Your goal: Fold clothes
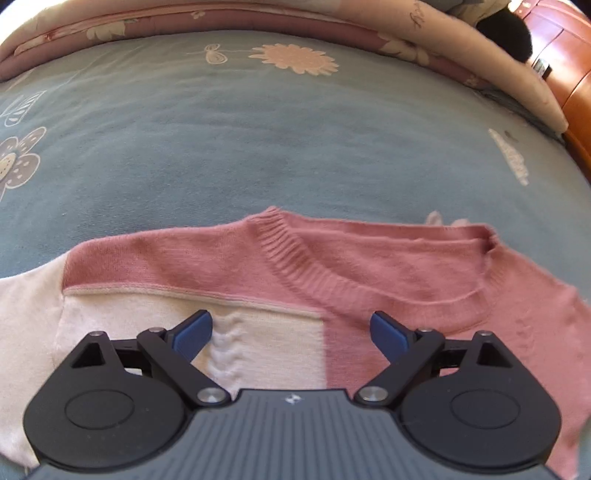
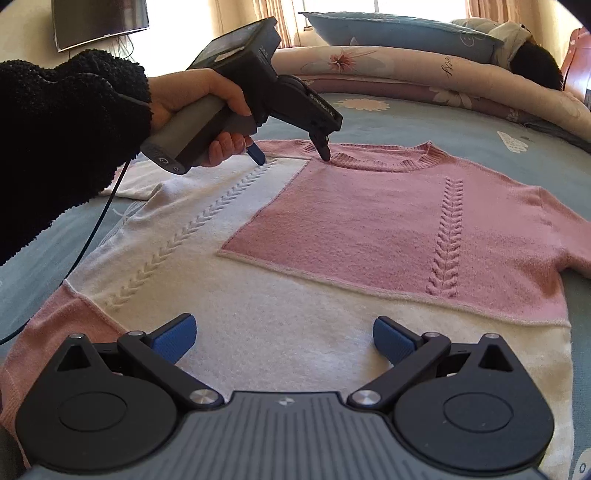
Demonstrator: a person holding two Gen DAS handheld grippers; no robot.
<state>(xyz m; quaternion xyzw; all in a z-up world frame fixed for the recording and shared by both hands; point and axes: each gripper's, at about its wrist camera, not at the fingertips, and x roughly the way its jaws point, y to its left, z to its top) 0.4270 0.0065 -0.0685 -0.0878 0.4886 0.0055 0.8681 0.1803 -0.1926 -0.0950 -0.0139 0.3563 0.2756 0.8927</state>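
Sunlit bedrm: blue floral bed (image 1: 258, 122), wall TV (image 2: 99, 22), curtains (image 2: 280, 14)

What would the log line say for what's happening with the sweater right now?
step: reach for shoulder | left gripper: open, at collar | right gripper: open, over hem | sweater: flat on bed, unfolded
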